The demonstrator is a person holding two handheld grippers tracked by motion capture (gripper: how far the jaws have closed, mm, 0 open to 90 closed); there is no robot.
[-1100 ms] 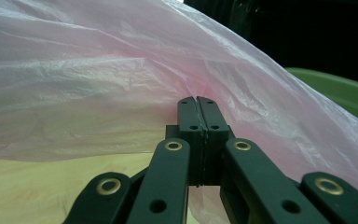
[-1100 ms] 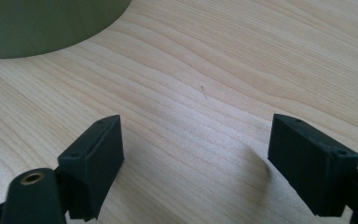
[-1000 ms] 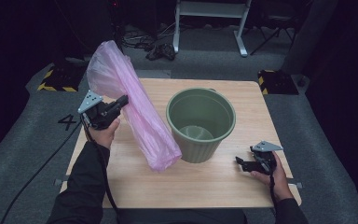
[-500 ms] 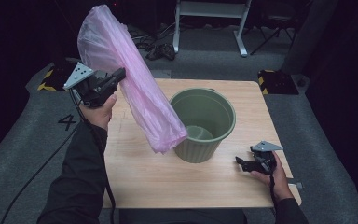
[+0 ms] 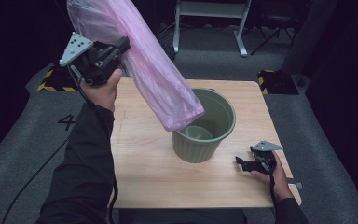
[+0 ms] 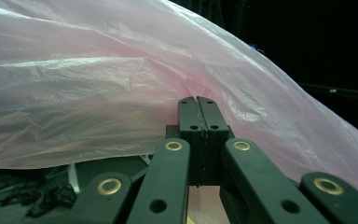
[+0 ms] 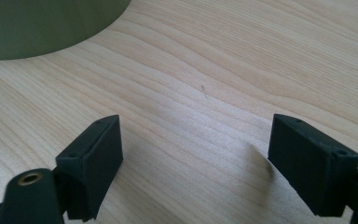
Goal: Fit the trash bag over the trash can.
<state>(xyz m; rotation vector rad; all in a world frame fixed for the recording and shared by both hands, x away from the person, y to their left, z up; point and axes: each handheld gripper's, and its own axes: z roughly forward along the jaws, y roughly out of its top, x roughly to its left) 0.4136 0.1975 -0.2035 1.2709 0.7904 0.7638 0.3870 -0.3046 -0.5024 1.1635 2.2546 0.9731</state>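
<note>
one pink plastic bag (image 5: pixel 144 60), one green bucket (image 5: pixel 205 126), two grippers. left gripper (image 5: pixel 121 46) raised high above wooden table (image 5: pixel 140 163), jaws clamped on bag film; bag slants down, lower end over bucket mouth. right gripper (image 5: pixel 240 163) rests near table's right edge, jaws wide, empty. front of table bare.

Digit "4" (image 5: pixel 68 122) marked on grey floor mat, left of table (image 5: pixel 140 163).

Light falls from above onto the wooden table (image 5: pixel 140 177), leaving the far room nearly black. The pink bag (image 6: pixel 98 93) glows translucent with soft sheen. Near jaws in both gripper views look slightly soft; shadows stay faint.
</note>
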